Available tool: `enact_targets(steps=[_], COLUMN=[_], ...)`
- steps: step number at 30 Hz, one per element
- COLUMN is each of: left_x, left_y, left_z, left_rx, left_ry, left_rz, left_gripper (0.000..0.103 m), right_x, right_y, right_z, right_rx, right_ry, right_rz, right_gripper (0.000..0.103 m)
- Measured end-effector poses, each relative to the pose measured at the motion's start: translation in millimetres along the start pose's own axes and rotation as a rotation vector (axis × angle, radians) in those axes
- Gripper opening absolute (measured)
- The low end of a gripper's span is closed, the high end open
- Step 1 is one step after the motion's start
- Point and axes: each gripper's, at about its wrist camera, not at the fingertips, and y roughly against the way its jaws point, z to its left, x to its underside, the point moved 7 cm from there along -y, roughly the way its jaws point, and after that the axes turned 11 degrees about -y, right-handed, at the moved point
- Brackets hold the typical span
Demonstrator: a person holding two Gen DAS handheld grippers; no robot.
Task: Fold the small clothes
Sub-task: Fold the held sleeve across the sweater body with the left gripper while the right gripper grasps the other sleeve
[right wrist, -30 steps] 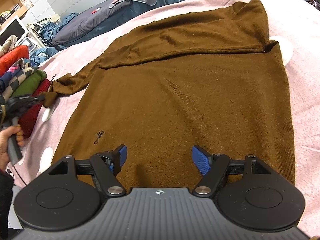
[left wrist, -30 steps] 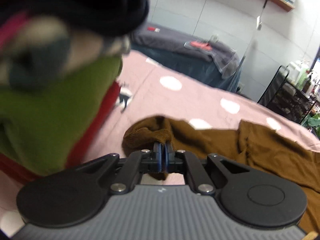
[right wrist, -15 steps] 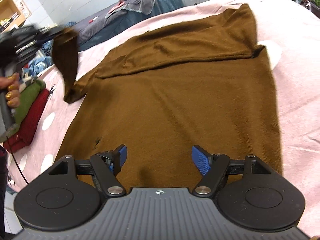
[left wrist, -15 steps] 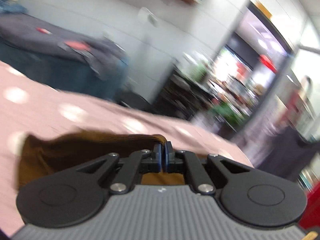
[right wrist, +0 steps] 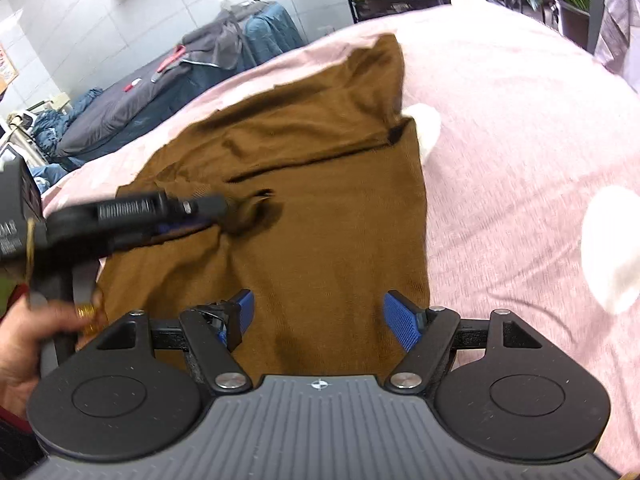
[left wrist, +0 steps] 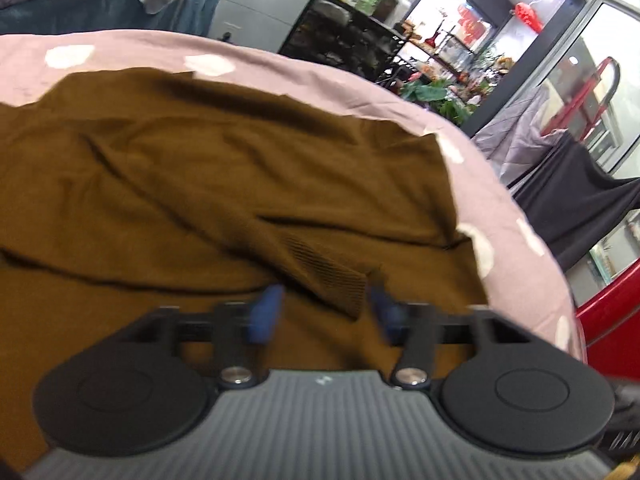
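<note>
A brown knit sweater [right wrist: 320, 200] lies spread on the pink bed cover [right wrist: 520, 160]; it also fills the left wrist view [left wrist: 200, 184]. My left gripper [left wrist: 324, 312] is open just above the sweater's body, with the ribbed sleeve cuff [left wrist: 328, 276] lying loose between its blue pads. In the right wrist view the left gripper [right wrist: 224, 208] is over the sweater's middle, where the sleeve lies folded across. My right gripper [right wrist: 316, 320] is open and empty, hovering over the sweater's near hem.
The pink cover with white dots [left wrist: 500, 220] falls away at the bed's right edge. A grey and blue covered bed [right wrist: 180, 80] stands behind. Dark shelves [left wrist: 360, 40] and a red frame [left wrist: 592, 100] stand beyond the bed.
My left gripper carried the sleeve cuff from beside the clothes pile up and across onto the sweater's body, then opened and let it go. The right gripper stayed open over the hem.
</note>
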Motion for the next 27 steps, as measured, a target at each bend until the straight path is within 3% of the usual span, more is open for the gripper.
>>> enact_targets(steps=[2, 5, 6, 8, 11, 13, 16, 18, 21, 24, 27], left_x=[8.6, 21.2, 26.1, 32.7, 42.3, 47.5, 49.3, 50.1, 49.8, 50.6, 50.7], left_y=[9.0, 25.9, 30.8, 43.3, 51.8, 53.8, 53.2, 51.7, 51.2, 51.0, 50.9], left_z=[10.4, 29.2, 36.2, 47.6, 56.9, 61.3, 62.0, 62.7, 61.0, 60.8, 61.2], left_rx=[-0.032, -0.077, -0.099, -0.135, -0.172, -0.168, -0.163, -0.162, -0.167, -0.168, -0.168], left_ry=[-0.004, 0.015, 0.025, 0.040, 0.061, 0.075, 0.069, 0.064, 0.050, 0.044, 0.043], left_rz=[0.014, 0.048, 0.056, 0.049, 0.028, 0.023, 0.009, 0.009, 0.011, 0.011, 0.011], left_gripper=[0.076, 0.094, 0.095, 0.095, 0.099, 0.100, 0.102, 0.103, 0.103, 0.103, 0.103], right_x=[-4.4, -10.7, -13.1, -16.2, -13.5, -9.0, 0.6, 3.6, 0.3, -3.3, -1.7], right_y=[-1.9, -6.9, -9.6, -15.8, -30.3, -44.1, -69.7, -85.3, -103.6, -103.7, -106.5], right_z=[4.0, 13.6, 19.2, 36.9, 68.8, 88.6, 107.8, 111.1, 105.2, 104.2, 103.3], right_rx=[-0.007, -0.005, -0.009, -0.027, -0.049, -0.072, -0.035, -0.001, 0.099, 0.087, 0.088], right_ry=[0.031, 0.101, 0.142, 0.278, 0.525, 0.675, 0.851, 0.897, 0.904, 0.854, 0.823], right_rz=[-0.016, -0.044, -0.055, -0.092, -0.129, -0.143, -0.129, -0.108, -0.124, -0.141, -0.105], right_gripper=[0.103, 0.103, 0.103, 0.103, 0.085, 0.084, 0.077, 0.054, 0.050, 0.050, 0.031])
